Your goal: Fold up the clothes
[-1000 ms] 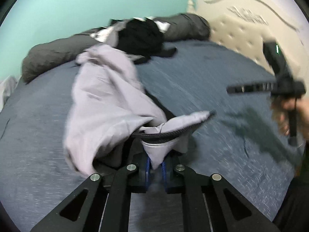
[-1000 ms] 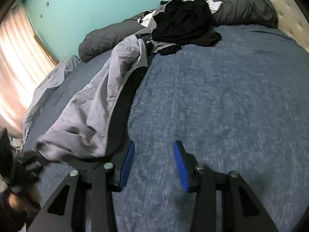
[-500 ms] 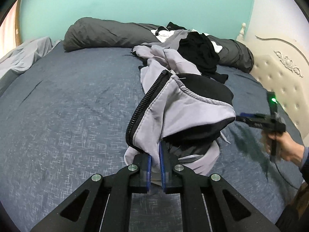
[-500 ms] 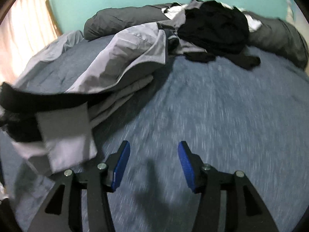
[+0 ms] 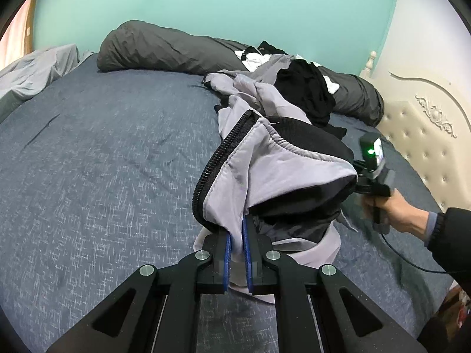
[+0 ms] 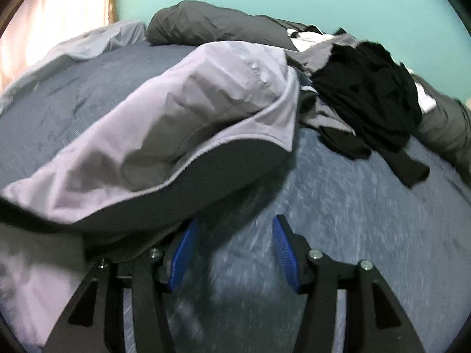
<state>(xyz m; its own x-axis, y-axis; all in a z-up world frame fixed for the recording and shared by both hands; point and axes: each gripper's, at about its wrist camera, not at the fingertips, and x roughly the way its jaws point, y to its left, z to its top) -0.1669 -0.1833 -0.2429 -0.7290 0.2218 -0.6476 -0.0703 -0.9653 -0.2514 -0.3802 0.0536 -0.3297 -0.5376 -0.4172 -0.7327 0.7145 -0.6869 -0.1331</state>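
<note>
A light grey jacket [image 5: 265,173] with black lining and a black zipper [image 5: 217,158] lies across the blue bed [image 5: 103,161]. My left gripper [image 5: 237,250] is shut on the jacket's edge beside the zipper and holds it up off the bed. In the right wrist view the jacket [image 6: 182,111] drapes close in front at the left. My right gripper [image 6: 232,250] is open and empty just beside the jacket's black underside; the cloth hangs over its left finger. The right gripper's body also shows in the left wrist view [image 5: 372,164], partly behind the jacket.
A pile of black clothes [image 5: 306,91] [image 6: 371,94] lies at the far end of the bed on a rolled dark grey duvet [image 5: 164,50]. A cream padded headboard [image 5: 424,135] stands at the right. A pale sheet [image 5: 35,70] lies at the left edge.
My left gripper has lifted the jacket edge and swung so the zipper faces me. My right gripper has moved in close under the jacket from open bed.
</note>
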